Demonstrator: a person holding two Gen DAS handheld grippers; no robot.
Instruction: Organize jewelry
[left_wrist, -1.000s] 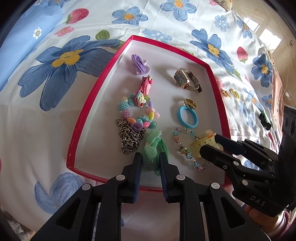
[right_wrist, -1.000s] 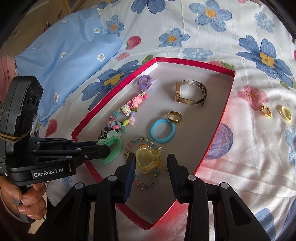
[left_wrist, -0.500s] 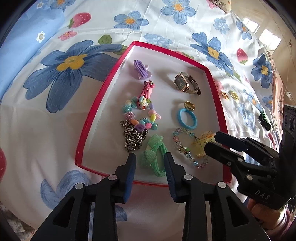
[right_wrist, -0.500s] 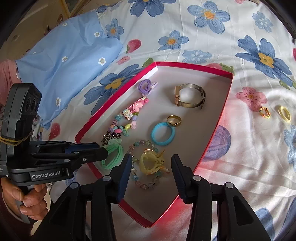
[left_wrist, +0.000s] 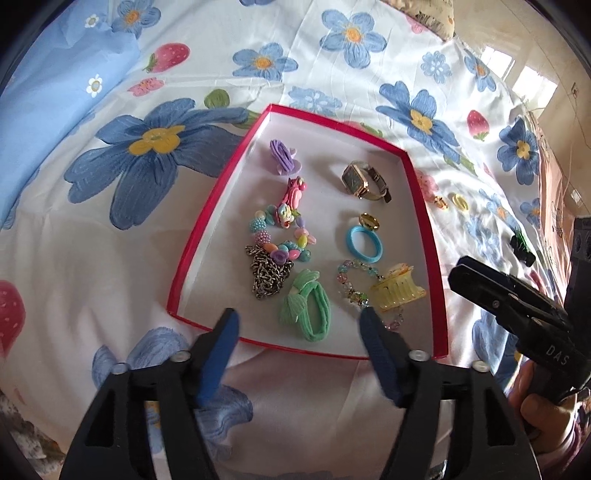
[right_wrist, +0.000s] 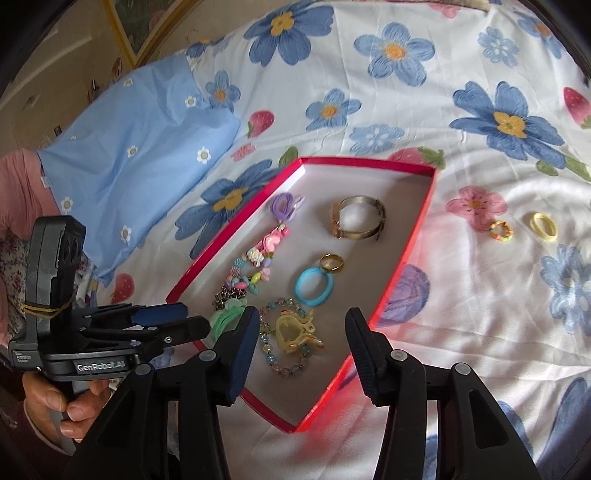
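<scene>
A red-rimmed white tray lies on a flowered sheet. It holds a green scrunchie, a yellow claw clip on a bead bracelet, a blue hair ring, a gold ring, a watch, a chain and pastel charms. My left gripper is open and empty above the tray's near edge. My right gripper is open and empty above the clip.
A yellow ring and a small multicoloured ring lie on the sheet right of the tray. A dark green item lies farther right. A light blue pillow is at the left.
Both grippers opened and drew back from the tray. The green scrunchie and the yellow claw clip were let go and now lie in the tray.
</scene>
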